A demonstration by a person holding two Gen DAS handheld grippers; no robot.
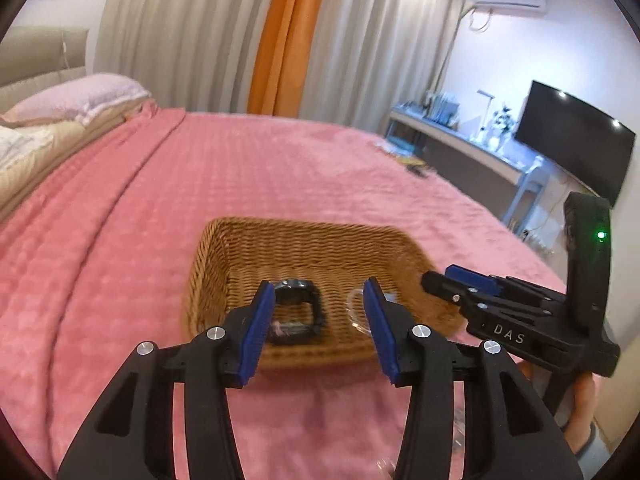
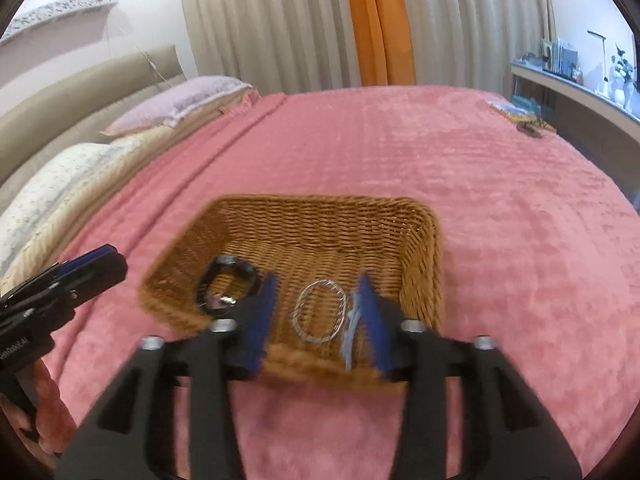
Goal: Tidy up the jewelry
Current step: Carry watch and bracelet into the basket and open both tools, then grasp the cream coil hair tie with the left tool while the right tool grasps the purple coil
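Observation:
A brown wicker basket (image 1: pixel 224 248) (image 2: pixel 424 240) sits on the pink bed cover. Inside it lie a black watch (image 1: pixel 302 312) (image 2: pixel 230 284) and a clear beaded bracelet (image 2: pixel 320 312) (image 1: pixel 354 312). My left gripper (image 1: pixel 318 292) hangs just before the basket's near rim, jaws apart, the watch seen between them but untouched. My right gripper (image 2: pixel 318 286) stands open over the near rim with the bracelet lying below the gap, not held. Each gripper also shows at the edge of the other's view, the right gripper (image 1: pixel 440 278) and the left gripper (image 2: pixel 108 262).
The pink bed cover (image 1: pixel 280 172) (image 2: pixel 480 200) spreads wide around the basket. Pillows (image 1: pixel 76 100) and a headboard are at the far left. A book and small items (image 2: pixel 516 114) lie at the bed's far right edge, with a desk and dark screen (image 1: pixel 576 140) beyond.

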